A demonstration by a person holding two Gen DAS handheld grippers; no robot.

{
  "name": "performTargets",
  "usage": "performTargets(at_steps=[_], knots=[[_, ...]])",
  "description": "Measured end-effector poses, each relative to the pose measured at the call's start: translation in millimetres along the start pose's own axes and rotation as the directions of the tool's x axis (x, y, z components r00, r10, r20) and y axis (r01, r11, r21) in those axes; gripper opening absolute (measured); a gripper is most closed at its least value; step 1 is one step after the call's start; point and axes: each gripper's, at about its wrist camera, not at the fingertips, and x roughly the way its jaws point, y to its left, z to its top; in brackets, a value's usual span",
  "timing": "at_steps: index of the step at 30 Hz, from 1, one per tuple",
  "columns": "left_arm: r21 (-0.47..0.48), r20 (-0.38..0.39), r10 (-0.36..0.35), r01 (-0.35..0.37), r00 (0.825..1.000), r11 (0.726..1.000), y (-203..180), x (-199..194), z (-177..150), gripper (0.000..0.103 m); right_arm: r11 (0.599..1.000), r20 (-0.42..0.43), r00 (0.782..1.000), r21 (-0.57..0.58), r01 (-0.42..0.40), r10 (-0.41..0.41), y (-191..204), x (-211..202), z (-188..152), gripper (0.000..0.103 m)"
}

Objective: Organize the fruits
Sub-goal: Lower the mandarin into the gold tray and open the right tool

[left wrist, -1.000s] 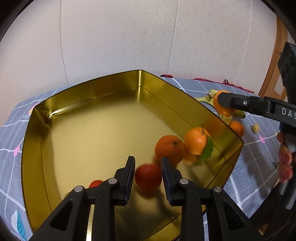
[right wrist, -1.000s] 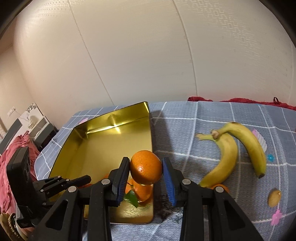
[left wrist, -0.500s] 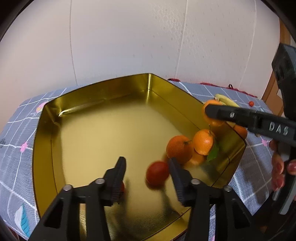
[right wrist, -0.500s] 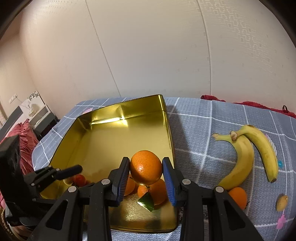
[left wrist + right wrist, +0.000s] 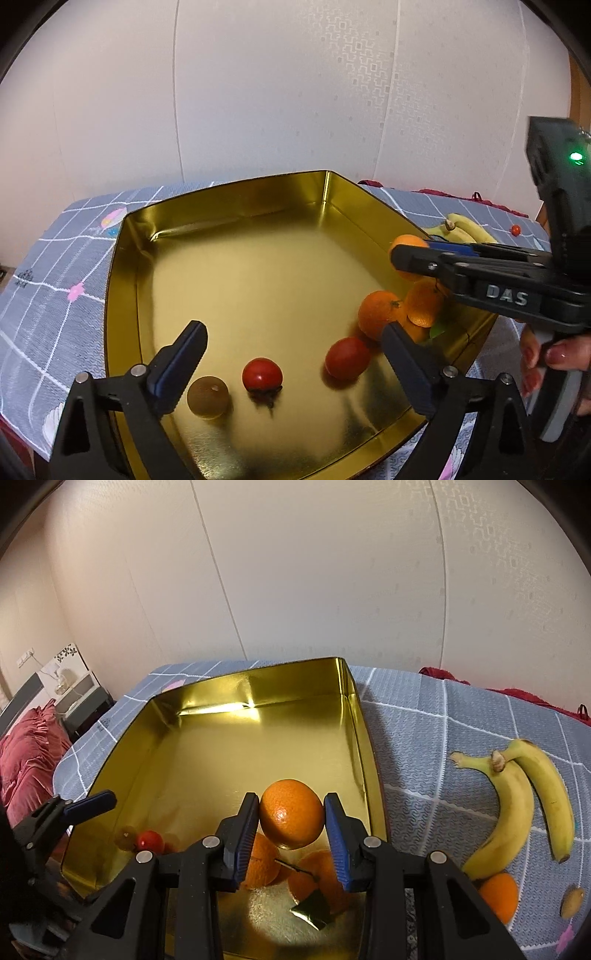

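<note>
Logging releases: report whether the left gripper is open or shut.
Open: the left gripper has its jaws spread wide and empty above the gold tray.

Four oranges (image 5: pixel 291 819) — two bananas (image 5: pixel 513 805), two tomatoes (image 5: pixel 262 373), two small brownish fruits (image 5: pixel 207 397), one tray (image 5: pixel 258 686).

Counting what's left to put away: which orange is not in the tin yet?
The orange on the cloth below the bananas. Two others lie in the tin; one is clamped in the right gripper above it.

Tomatoes (image 5: pixel 262 373) and oranges (image 5: pixel 378 314) lie in tray (image 5: pixel 229 199); bananas (image 5: pixel 513 801) right of it
</note>
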Motion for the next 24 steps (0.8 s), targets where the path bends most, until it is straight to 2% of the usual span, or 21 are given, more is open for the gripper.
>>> performTargets(at_steps=[5,11,14,24], knots=[[0.029,0.01,0.0,0.0,1.0,1.0,-3,-3,-1,0.097,0.999,-0.022,0.999,-0.015,0.028,-0.029,0,11,3,0.037],[0.012,0.009,-0.008,0.007,1.0,1.0,-2,-3,0,0.098,0.995,0.019,0.996,-0.034,0.092,-0.091,0,7,4,0.036],[0.002,0.01,-0.009,0.009,1.0,1.0,-1,-3,0,0.098,0.998,0.04,0.997,0.014,0.062,-0.063,-7,-1,5,0.037],[-0.036,0.008,-0.017,0.018,1.0,0.999,3,-2,1,0.101,0.992,0.108,0.993,0.122,0.042,-0.055,-31,-31,3,0.037]])
